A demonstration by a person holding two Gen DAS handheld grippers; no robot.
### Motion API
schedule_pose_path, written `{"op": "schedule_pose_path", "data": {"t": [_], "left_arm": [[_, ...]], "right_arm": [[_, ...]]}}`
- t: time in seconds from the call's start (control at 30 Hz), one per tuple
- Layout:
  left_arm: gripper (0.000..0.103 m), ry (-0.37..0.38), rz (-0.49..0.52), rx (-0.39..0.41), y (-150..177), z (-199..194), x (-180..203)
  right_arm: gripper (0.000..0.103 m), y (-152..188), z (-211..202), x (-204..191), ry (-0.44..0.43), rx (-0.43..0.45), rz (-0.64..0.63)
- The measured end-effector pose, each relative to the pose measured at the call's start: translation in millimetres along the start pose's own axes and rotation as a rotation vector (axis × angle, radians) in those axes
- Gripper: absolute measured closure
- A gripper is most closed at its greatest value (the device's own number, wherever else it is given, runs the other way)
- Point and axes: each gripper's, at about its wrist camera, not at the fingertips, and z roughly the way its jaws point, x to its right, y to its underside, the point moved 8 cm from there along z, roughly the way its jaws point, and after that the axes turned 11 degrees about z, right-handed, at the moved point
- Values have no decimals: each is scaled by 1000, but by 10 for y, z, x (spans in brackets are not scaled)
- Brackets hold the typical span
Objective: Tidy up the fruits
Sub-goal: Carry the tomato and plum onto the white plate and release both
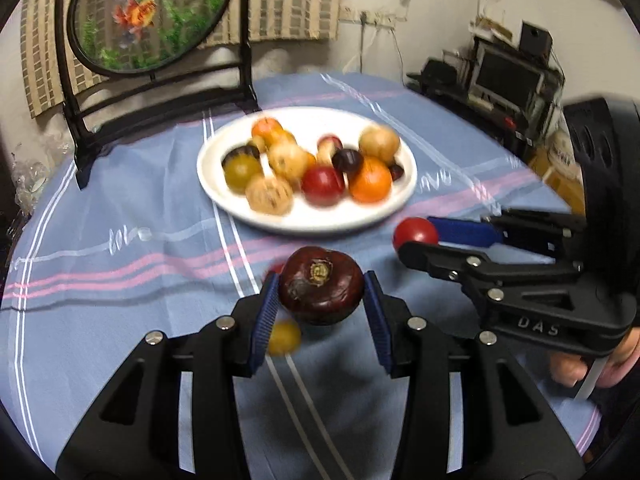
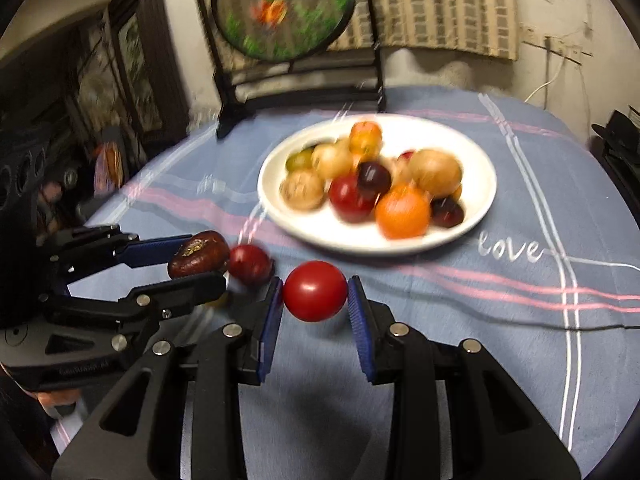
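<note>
We've got the left gripper (image 1: 321,294) clamped on the dark maroon fruit (image 1: 321,285) and the right gripper (image 2: 315,298) squeezing the red tomato (image 2: 315,291), so we carry both over the white plate (image 1: 224,194) and let go low and gently so nothing rolls off.

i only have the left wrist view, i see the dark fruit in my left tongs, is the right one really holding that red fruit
Observer: Yes. In the right wrist view the red fruit sits squarely between both blue pads of the right tongs, clear of the cloth.
Operator: anything loose i can't see properly
Observer: A darker red fruit lies on the tablecloth, just beyond the left tongs; your view shows only a sliver.
Operator: room on the plate?
Observer: The white plate has bare rim on its near right side, beside the orange fruit.
</note>
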Motion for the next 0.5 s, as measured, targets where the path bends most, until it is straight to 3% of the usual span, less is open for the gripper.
{"op": "schedule_pose_path", "data": {"t": [0.17, 0.27, 0.4, 0.5], "left_arm": [[60, -72, -112, 84, -503, 47, -376], [60, -77, -166, 80, -692, 220, -536], [60, -85, -208, 50, -854, 529, -688], [60, -84, -221, 29, -972, 754, -776]], "right_arm": [[69, -488, -85, 237, 7, 143, 152], [69, -763, -19, 456, 18, 213, 258], [69, -966, 257, 736, 12, 209, 374], [69, -1042, 443, 811, 16, 187, 379]]}}
